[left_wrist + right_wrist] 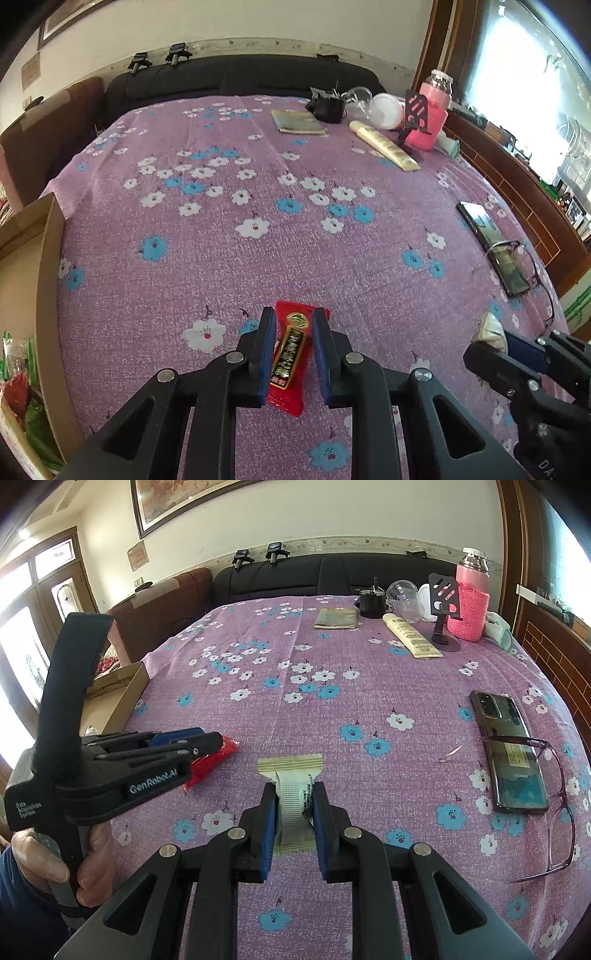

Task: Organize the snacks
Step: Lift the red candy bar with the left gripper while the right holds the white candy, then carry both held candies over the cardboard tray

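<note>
A red snack packet with a gold and black label lies on the purple flowered cloth, and my left gripper is shut on it, blue pads pressing both long sides. A cream-white wrapped snack sits between the pads of my right gripper, which is shut on it. From the right wrist view, the left gripper reaches in from the left, with the red packet showing under its tips. In the left wrist view, the right gripper is at the lower right, holding the pale snack.
An open cardboard box with green and red packets stands at the table's left edge. A phone and glasses lie at the right. At the back are a pink-sleeved bottle, a cream tube, a booklet, cups and a phone stand.
</note>
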A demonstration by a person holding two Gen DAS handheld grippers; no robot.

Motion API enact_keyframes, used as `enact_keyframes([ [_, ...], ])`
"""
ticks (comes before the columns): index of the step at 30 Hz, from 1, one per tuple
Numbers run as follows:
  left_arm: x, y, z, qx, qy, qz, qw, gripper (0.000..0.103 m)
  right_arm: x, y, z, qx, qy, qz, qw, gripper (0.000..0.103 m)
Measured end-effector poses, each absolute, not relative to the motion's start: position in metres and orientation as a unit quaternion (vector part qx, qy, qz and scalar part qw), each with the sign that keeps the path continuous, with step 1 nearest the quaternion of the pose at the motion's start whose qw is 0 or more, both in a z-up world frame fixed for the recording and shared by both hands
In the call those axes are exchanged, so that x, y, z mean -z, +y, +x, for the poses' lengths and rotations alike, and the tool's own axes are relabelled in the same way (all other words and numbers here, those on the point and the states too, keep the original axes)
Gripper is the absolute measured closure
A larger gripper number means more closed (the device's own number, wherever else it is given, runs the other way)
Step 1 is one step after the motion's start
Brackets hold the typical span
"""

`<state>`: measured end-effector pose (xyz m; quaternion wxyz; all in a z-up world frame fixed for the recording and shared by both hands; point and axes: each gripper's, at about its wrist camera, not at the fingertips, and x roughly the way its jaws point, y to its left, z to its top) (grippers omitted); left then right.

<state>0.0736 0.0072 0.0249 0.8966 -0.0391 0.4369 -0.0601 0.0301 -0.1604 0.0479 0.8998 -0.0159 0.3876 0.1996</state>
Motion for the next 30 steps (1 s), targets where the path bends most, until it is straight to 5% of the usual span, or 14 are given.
enact_keyframes([
  [10, -0.017, -0.002, 0.073, 0.066, 0.459, -0.002, 0.886, 0.071, -0.047, -0.161, 0.031, -0.203, 0.392, -0.011, 0.897, 0.086],
  [12, -0.018, -0.003, 0.071, 0.076, 0.465, 0.0, 0.882, 0.061, -0.046, -0.161, 0.032, -0.204, 0.394, -0.01, 0.896, 0.086],
  [14, -0.019, -0.003, 0.071, 0.085, 0.469, -0.002, 0.879, 0.038, -0.046, -0.162, 0.031, -0.204, 0.395, -0.008, 0.896, 0.086],
  [30, -0.015, 0.007, 0.062, 0.047, 0.484, 0.03, 0.873, 0.041, -0.049, -0.167, 0.031, -0.205, 0.397, 0.009, 0.895, 0.086],
])
